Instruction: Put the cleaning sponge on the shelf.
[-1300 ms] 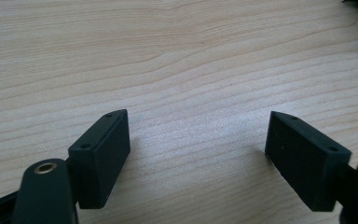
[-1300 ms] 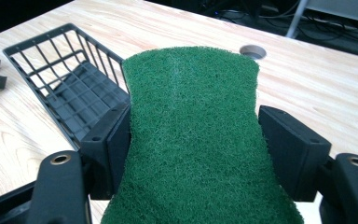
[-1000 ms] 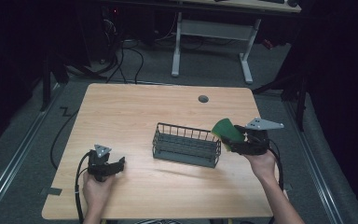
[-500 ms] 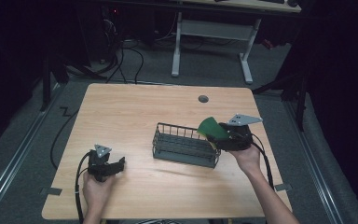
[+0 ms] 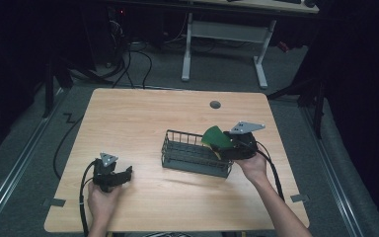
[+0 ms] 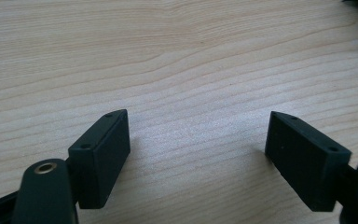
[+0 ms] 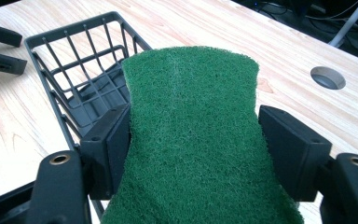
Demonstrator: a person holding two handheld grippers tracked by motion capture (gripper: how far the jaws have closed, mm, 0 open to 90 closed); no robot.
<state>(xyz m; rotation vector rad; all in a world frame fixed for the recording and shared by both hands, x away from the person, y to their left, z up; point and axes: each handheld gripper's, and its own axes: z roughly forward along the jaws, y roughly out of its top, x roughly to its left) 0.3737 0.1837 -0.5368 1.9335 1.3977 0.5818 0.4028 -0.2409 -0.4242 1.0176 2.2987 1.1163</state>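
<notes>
My right gripper [image 5: 225, 144] is shut on a green scouring sponge [image 5: 216, 137], its jaws pressed against the sponge's narrow waist [image 7: 191, 126]. The sponge hangs over the right end of a dark wire basket [image 5: 177, 134] in the middle of the wooden table [image 5: 143, 113]. In the right gripper view the basket [image 7: 70, 51] lies just beyond and below the sponge. My left gripper [image 5: 125, 174] rests near the table's front left, jaws wide open over bare wood [image 6: 198, 149] with nothing between them.
A round cable hole [image 5: 215, 104] sits in the tabletop behind the basket. Cables trail from both grippers off the front edge. A white desk frame [image 5: 227, 34] stands on the floor beyond the table.
My right gripper has carried the sponge leftward and slightly down, from beside the basket's right end to over it. The left gripper has stayed put.
</notes>
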